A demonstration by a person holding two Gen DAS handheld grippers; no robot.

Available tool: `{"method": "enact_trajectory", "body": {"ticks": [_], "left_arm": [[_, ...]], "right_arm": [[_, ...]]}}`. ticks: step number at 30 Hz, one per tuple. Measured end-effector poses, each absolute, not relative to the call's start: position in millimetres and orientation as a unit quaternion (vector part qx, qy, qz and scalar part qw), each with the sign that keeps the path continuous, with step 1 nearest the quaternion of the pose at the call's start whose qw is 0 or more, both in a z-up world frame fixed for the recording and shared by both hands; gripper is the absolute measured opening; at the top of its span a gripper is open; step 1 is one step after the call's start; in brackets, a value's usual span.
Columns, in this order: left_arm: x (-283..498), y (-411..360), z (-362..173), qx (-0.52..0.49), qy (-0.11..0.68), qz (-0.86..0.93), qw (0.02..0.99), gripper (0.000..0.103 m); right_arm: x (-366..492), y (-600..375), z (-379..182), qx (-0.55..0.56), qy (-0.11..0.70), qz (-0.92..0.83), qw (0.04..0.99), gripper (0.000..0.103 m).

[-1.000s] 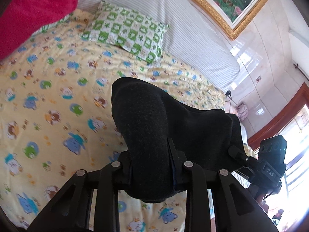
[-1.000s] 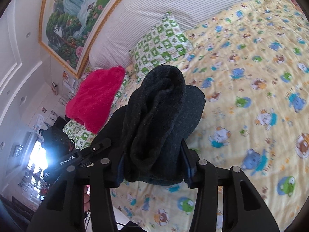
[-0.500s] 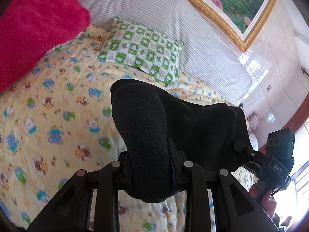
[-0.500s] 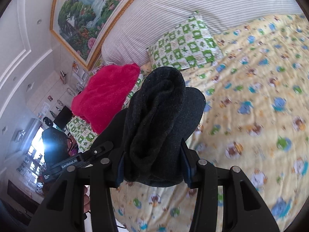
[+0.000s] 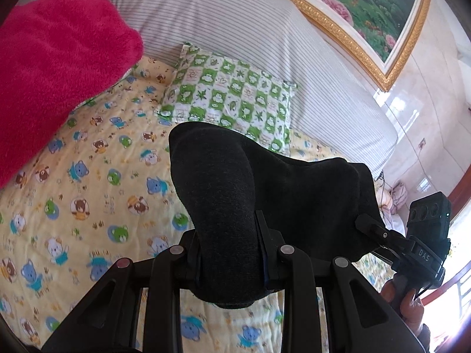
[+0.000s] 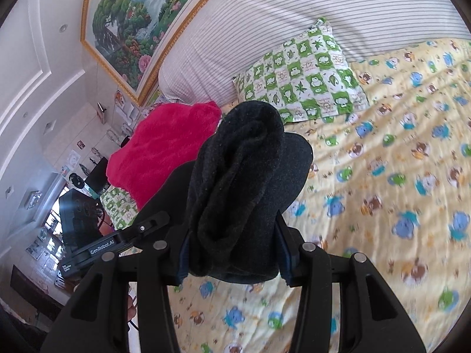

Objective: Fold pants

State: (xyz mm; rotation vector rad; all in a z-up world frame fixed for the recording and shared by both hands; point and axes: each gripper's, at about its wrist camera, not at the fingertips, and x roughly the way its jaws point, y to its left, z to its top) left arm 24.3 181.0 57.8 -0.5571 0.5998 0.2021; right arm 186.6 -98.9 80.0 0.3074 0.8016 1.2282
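The dark grey pants are bunched and held up in the air over the bed. My left gripper is shut on one thick fold of them. The cloth stretches right to my other gripper, seen at the right edge of the left wrist view. In the right wrist view my right gripper is shut on a rolled bunch of the pants. The left gripper shows at the lower left there. The fingertips are hidden by cloth.
The bed has a yellow cartoon-print sheet. A green checked pillow, a striped bolster and a magenta fluffy blanket lie at its head. A framed painting hangs above.
Both grippers, still holding the pants, have moved toward the head of the bed and tilted up. The pillow, blanket and painting now fill more of both views.
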Motion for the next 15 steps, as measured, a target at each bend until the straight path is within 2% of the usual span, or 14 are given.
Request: {"method": "enact_trajectory", "body": {"ticks": [15], "left_arm": [[57,204,38,-0.267,0.313,0.118,0.904,0.028]], "right_arm": [[222,-65,60,0.135,0.394,0.553,0.722,0.049]]}}
